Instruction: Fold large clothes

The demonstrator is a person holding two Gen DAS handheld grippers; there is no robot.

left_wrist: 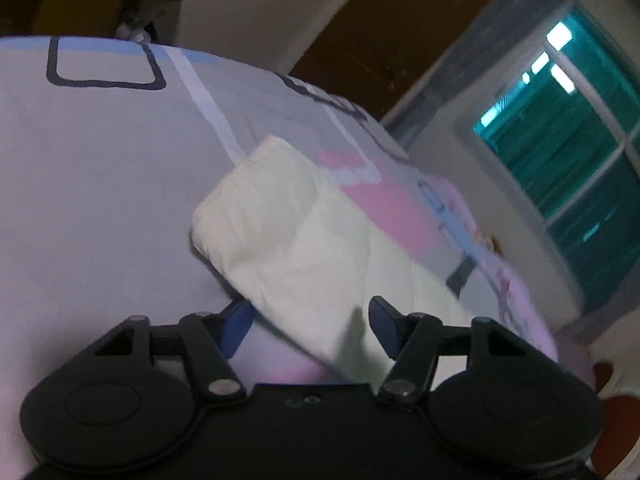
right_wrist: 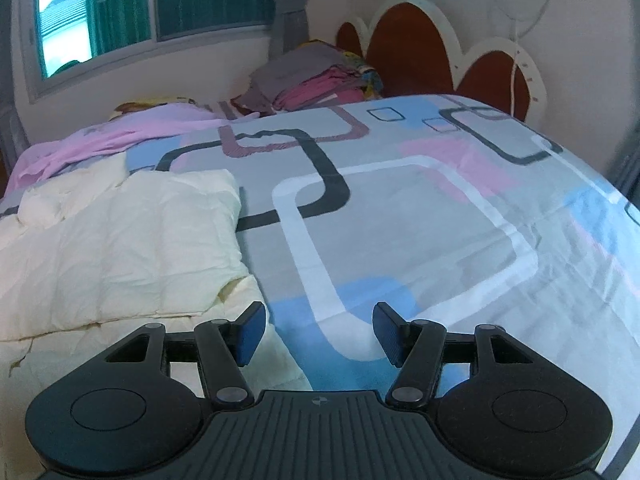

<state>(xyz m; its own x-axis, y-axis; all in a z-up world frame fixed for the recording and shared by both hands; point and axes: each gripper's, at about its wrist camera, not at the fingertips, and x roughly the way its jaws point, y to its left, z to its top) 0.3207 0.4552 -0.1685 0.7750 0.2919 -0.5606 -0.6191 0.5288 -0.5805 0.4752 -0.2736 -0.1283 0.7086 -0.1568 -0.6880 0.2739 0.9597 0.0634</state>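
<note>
My left gripper (left_wrist: 310,330) has its fingers apart over the edge of the cream cloth (left_wrist: 304,236), not pressing it. My right gripper (right_wrist: 319,334) is released and empty, just beside this cloth (right_wrist: 120,240) on the bed (right_wrist: 440,220).

This is a bedroom in a home. Ahead of the right gripper (right_wrist: 319,332) spreads a bed under a grey sheet printed with pink, blue and white rounded rectangles (right_wrist: 400,208), ending at a scalloped brown headboard with white trim (right_wrist: 420,52). A stack of folded clothes (right_wrist: 312,80) lies far ahead, below a green-curtained window (right_wrist: 160,4) up to its left.
</note>
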